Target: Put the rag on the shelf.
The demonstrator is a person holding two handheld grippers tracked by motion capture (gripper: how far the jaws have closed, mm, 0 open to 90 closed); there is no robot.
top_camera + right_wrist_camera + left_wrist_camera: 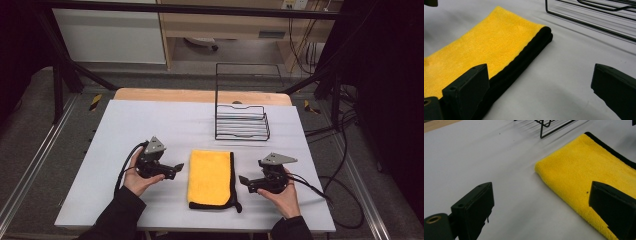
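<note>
A folded yellow towel [210, 178] with a black edge lies on the white table near its front middle. The left gripper [177, 169] sits just left of the towel, open, jaws pointing at it. In the left gripper view the towel [584, 172] lies ahead and to the right, its near corner between the two wide-apart jaws of the gripper [544, 207]. The right gripper [245, 182] rests just right of the towel, open and empty. In the right gripper view the towel's black edge [524, 62] runs past the left jaw of the gripper [539, 87].
A black wire rack [242, 122] with a tall wire back stands behind the towel, right of centre. The white table [150, 125] has bare surface at left and at back. Cables trail off the right edge to the floor.
</note>
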